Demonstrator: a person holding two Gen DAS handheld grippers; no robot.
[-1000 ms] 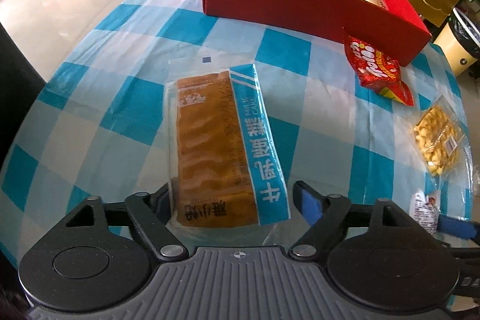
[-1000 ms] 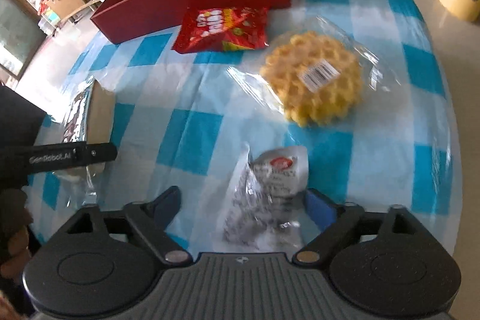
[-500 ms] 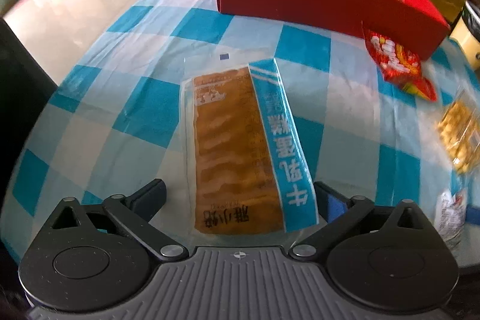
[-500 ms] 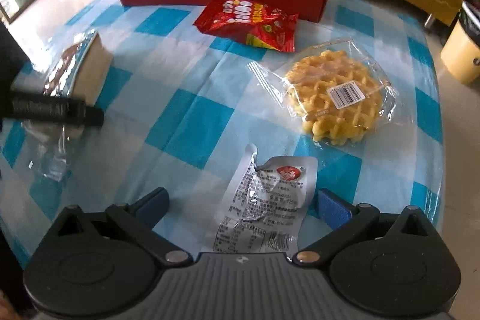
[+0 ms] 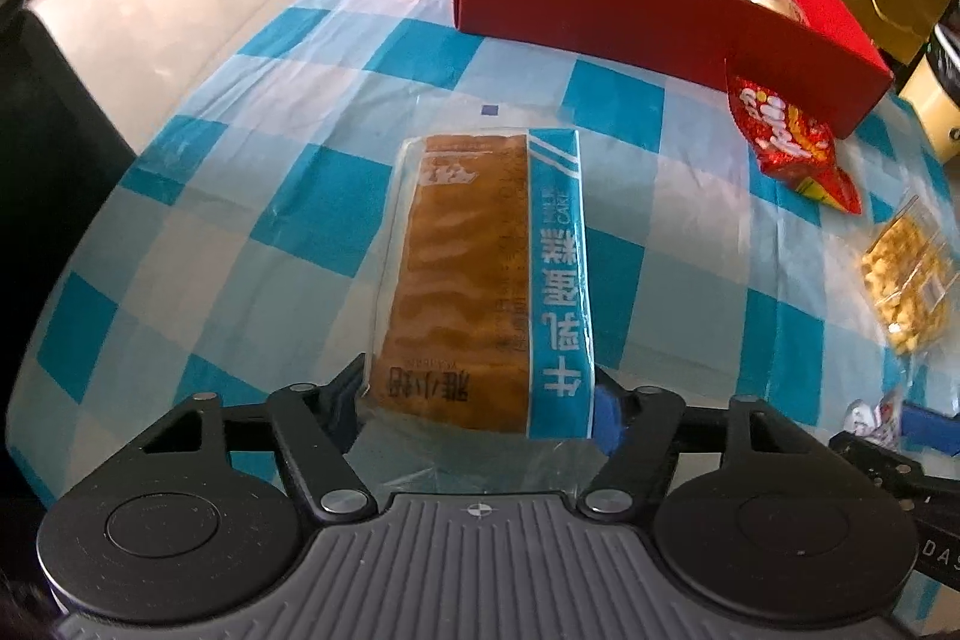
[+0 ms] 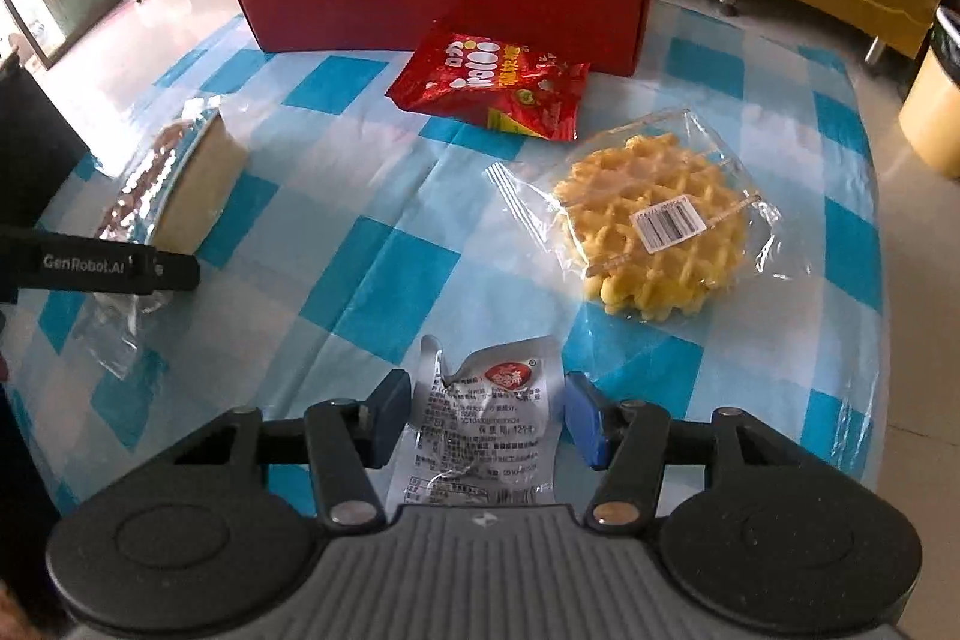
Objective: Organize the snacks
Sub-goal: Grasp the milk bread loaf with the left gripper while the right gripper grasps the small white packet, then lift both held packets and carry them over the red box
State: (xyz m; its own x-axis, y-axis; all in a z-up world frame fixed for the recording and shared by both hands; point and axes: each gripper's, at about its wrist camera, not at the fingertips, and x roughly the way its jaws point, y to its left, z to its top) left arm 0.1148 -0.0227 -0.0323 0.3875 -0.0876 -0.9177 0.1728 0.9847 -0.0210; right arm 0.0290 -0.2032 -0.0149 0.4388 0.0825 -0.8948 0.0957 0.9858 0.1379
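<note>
The left claw (image 5: 477, 400) is pinching the cake pack (image 5: 480, 274), whose long axis is pointing at the red box (image 5: 630, 10); the right claw (image 6: 483, 415) is seemingly clamping the silver pouch (image 6: 486, 424).

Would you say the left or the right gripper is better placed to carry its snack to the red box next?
Left, probably: the left gripper grips the cake packet pointing toward the red box.

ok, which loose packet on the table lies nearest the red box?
The red candy bag: it lies against the red box wall; the waffle sits farther away.
</note>
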